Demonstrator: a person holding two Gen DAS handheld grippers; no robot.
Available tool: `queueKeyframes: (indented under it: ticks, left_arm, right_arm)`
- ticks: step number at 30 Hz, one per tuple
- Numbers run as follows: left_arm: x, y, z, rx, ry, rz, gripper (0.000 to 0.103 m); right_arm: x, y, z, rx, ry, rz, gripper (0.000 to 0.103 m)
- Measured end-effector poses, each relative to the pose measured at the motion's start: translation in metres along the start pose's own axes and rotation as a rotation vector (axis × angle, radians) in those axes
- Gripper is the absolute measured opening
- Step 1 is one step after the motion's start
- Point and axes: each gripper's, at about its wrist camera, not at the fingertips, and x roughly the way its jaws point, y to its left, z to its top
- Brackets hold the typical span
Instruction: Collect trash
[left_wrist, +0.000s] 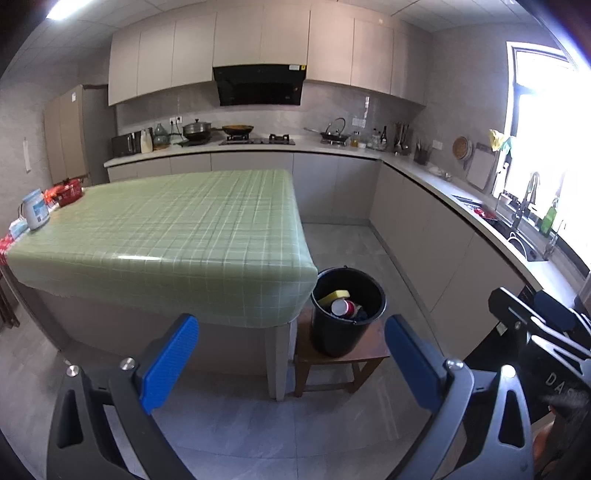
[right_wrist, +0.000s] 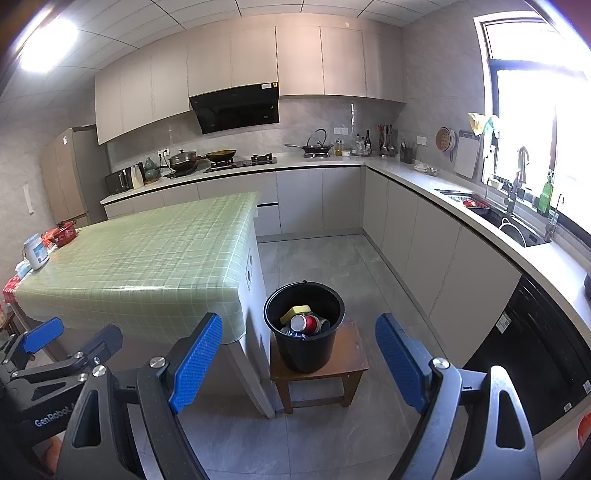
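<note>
A black bucket (left_wrist: 347, 310) stands on a small brown wooden stool (left_wrist: 369, 350) beside the table's near right corner. Inside it lie a yellow sponge (left_wrist: 334, 295), a red cup (left_wrist: 343, 307) and some dark items. The bucket (right_wrist: 303, 325), the stool (right_wrist: 351, 354), the sponge (right_wrist: 295, 312) and the cup (right_wrist: 306, 323) also show in the right wrist view. My left gripper (left_wrist: 291, 362) is open and empty, held back from the table and bucket. My right gripper (right_wrist: 299, 365) is open and empty, also well short of the bucket.
A table with a green checked cloth (left_wrist: 177, 236) carries a white jar (left_wrist: 35, 214) and a red pot (left_wrist: 68, 190) at its far left edge. Kitchen counters (right_wrist: 461, 218) run along the back and right, with a stove and a sink (right_wrist: 517, 225). Grey floor tiles (right_wrist: 332, 266) lie between.
</note>
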Motion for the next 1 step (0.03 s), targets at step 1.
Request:
queueKeyframes:
  ticks: [1]
  left_arm:
    - [0.0, -0.0016, 0.001, 0.008, 0.001, 0.007, 0.102]
  right_arm:
    - [0.0002, -0.0003, 0.0006, 0.002, 0.0, -0.002, 0.087]
